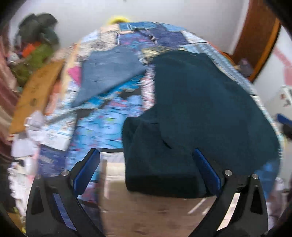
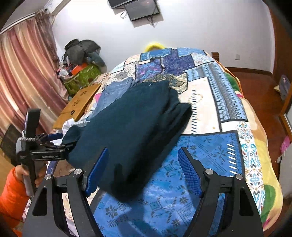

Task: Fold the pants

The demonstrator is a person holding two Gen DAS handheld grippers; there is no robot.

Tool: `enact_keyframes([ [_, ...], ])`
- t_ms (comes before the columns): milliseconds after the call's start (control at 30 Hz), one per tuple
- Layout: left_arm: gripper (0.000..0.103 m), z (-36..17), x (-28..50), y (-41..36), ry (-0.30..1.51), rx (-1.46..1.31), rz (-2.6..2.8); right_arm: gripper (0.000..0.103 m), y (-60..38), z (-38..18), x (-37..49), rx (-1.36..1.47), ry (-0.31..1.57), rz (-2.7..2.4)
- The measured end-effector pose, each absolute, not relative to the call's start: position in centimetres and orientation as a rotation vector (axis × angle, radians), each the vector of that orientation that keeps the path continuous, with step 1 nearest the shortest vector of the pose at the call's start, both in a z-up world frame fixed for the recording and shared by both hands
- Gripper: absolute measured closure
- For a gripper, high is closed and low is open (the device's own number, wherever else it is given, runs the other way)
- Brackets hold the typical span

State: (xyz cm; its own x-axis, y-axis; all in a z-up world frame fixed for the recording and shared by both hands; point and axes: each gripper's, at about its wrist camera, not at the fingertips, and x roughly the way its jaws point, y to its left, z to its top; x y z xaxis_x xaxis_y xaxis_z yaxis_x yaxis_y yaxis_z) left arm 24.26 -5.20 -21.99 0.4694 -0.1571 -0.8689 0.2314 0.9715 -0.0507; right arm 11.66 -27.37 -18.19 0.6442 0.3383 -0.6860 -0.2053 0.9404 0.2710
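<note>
White walls and a pink curtain (image 2: 23, 73) frame a bed under a blue patchwork quilt (image 2: 209, 145). Dark teal pants (image 2: 131, 124) lie folded across frame centre, jeans (image 2: 115, 91) behind them. Right gripper (image 2: 144, 169) hangs spread, empty, at the pants' near edge. Left gripper (image 1: 146, 169), spread in its blurred view, grips nothing.

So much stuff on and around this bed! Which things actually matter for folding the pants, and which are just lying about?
Part of the job:
- dark teal pants
- left gripper
- right gripper
- patterned bedspread, the work surface

Just lying about:
- blue jeans
- cardboard box
- green bag
- wall screen
</note>
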Motion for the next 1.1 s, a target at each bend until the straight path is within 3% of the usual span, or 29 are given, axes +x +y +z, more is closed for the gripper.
enact_keyframes([
  [100,0.001,-21.4,24.1,-6.4,1.027,0.094,-0.258,0.028,-27.1,-19.4,12.2,0.140,0.831,0.296],
  [267,0.010,-19.2,23.8,-5.1,0.912,0.082,-0.218,0.029,-28.1,-21.5,12.8,0.183,0.892,0.296],
  [367,0.020,-20.3,24.6,-3.5,0.952,0.116,-0.146,0.033,-28.6,-22.1,12.6,0.203,0.898,0.309],
  [533,0.019,-22.4,24.6,-1.6,0.987,0.113,-0.140,0.041,-28.9,-22.2,11.8,0.205,0.885,0.328],
  [800,0.020,-19.3,25.5,-1.0,0.895,0.152,-0.082,0.042,-30.1,-20.1,12.6,0.125,0.869,0.270],
  [1100,0.020,-16.3,32.4,-3.9,0.846,0.148,-0.208,0.042,-31.8,-18.6,18.1,0.145,0.860,0.251],
])
